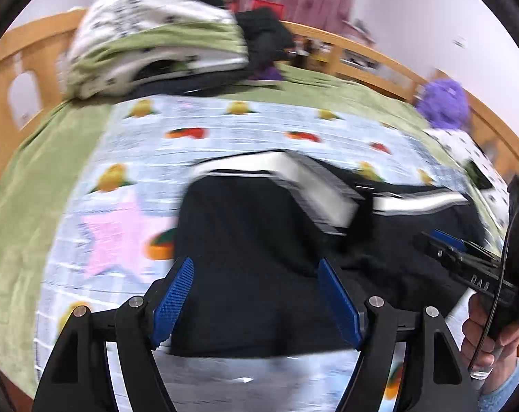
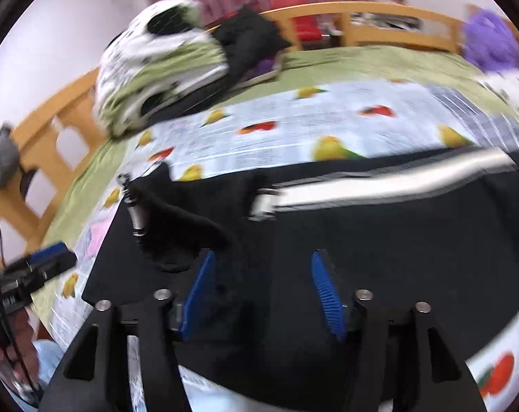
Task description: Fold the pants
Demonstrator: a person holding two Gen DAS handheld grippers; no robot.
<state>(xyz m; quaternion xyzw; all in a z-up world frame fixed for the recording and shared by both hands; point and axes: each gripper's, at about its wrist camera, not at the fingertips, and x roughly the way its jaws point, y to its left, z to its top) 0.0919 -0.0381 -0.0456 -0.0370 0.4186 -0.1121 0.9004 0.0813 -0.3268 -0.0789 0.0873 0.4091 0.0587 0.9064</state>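
Pants [image 1: 245, 226], black with a white stripe down the side, lie spread on a fruit-printed sheet [image 1: 129, 158] over the bed [image 1: 15, 206], which has a green cover and a wooden rail [image 2: 362, 10] around it. In the right wrist view the pants [image 2: 379, 240] fill the lower middle, with a bunched black part and a metal-tipped drawstring [image 2: 136, 216] toward their left end. A pile of folded bedding [image 1: 149, 34], white with dark spots and green, sits at the far side of the bed, with dark clothes [image 1: 266, 34] beside it. A purple plush toy [image 1: 444, 103] rests near the rail on the right.

Both views are blurred. The left gripper [image 1: 256, 298] hangs over the near edge of the pants with its blue pads apart and nothing between them. The right gripper [image 2: 262, 295] is likewise spread wide above the black cloth, holding nothing. In the left wrist view the right gripper [image 1: 444, 243] shows at the right edge, gripped by a hand [image 1: 489, 343].
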